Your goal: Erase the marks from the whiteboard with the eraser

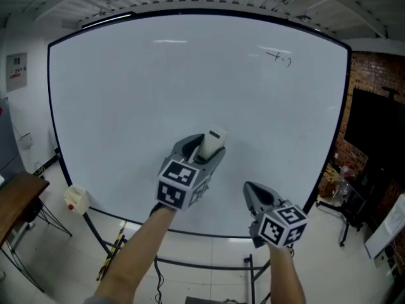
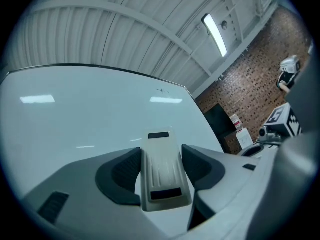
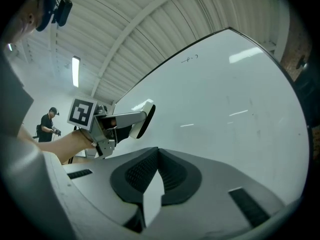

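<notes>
Now, your eraser [image 2: 162,171] sits pinched lengthwise in the left tool [image 1: 204,147], low on the whiteboard [image 1: 126,106] at about 6 o'clock. Its felt face is turned to the board and, from the right gripper view, looks just off it. Nearly all the board reads clean. The only marks [image 1: 279,57] I can see are a small scribble up at 1 o'clock, well apart from the eraser, so I'd judge the job mostly done with that one patch left. Your right tool [image 3: 156,159] is pressed together on nothing and hangs at 4 o'clock of the left. Around you are a brick wall [image 1: 373,75] at 3 o'clock, a wooden worktop [image 1: 16,198] at 8 o'clock, and a ribbed ceiling with a strip light [image 2: 215,34].
</notes>
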Demonstrator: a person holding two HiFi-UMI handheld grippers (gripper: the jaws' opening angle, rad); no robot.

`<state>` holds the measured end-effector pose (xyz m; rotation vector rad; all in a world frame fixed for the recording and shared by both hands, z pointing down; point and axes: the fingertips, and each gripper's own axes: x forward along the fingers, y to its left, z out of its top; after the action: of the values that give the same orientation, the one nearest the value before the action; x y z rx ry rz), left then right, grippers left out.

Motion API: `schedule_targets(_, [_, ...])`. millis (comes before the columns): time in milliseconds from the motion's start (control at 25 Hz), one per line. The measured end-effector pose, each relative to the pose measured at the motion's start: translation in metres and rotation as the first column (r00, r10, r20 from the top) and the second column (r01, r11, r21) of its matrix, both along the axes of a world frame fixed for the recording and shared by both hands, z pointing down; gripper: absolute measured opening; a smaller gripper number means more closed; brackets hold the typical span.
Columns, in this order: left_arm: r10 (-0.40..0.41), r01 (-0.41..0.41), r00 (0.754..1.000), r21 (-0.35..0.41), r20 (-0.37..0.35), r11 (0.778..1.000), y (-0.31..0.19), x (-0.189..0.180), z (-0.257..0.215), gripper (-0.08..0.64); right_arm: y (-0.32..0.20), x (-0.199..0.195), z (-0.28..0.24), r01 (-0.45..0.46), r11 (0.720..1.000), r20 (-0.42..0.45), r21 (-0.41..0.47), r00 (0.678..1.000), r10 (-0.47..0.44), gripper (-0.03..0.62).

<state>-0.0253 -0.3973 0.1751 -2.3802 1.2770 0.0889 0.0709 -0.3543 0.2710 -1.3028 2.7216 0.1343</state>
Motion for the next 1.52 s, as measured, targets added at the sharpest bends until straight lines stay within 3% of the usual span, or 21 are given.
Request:
schedule_targets(360, [0.07,-0.074,0.997,-0.145,-0.035,0.987,0.004,0.014,0.081,0.261,-0.002,0.015,0.02,-0.033,0.999,0.036,-0.032,0.999,0.034,-0.005])
schedule_targets(800, [0.121,-0.149,0.986,-0.277,-0.114,0.949,0.008,0.033,0.136,0.262,-0.004,0.025,0.038,-0.064,0.997,0.057,-0.045,0.996,0.066,-0.005])
schedule_targets(1520, [0.164,-0.207,0.974,-0.314,-0.158,0.927,0.014,0.037,0.156,0.261,-0.002,0.022,0.043,-0.089,0.995,0.04,-0.046,0.995,0.091,-0.006])
